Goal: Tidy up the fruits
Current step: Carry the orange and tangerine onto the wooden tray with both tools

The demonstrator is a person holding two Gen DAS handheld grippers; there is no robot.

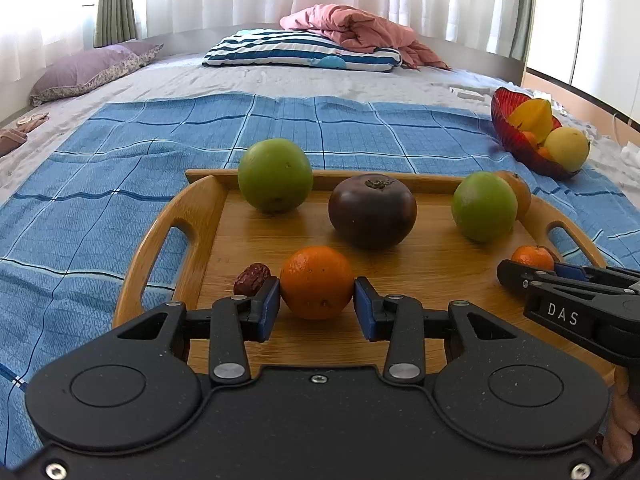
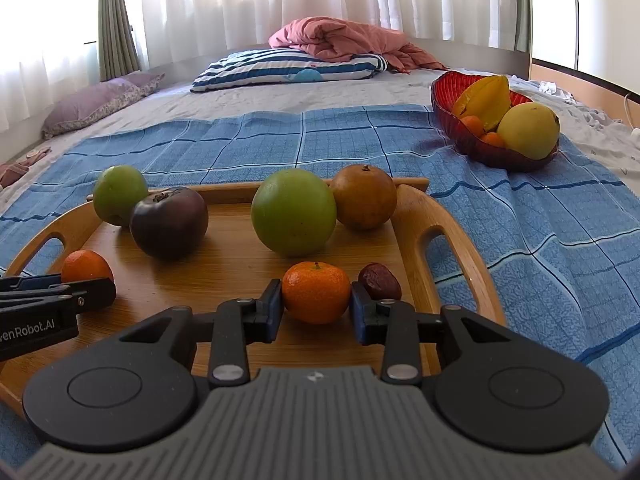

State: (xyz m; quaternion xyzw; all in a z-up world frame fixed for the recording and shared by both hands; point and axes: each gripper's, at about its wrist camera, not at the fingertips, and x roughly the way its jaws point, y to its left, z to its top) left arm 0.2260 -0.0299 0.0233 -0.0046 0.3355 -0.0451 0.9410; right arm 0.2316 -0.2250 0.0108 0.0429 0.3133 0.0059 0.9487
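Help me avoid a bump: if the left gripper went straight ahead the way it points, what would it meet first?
The left gripper already straddles a small orange, so that comes first. Beyond it stands the dark purple fruit, apparently a little right of the line.

On the tray (image 2: 408,204) lie fruits; the bowl (image 2: 452,120) sits beyond it to the right, on the blanket (image 2: 240,144).

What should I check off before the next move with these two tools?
1. Left tool straddles the orange: ok.
2. Right tool straddles the mandarin: ok.
3. Pads gripping both fruits firmly: cannot tell.
4. Left date and right date clear of the fingers: not ok, each crowds one.
5. Free room in the red bowl: cannot tell.
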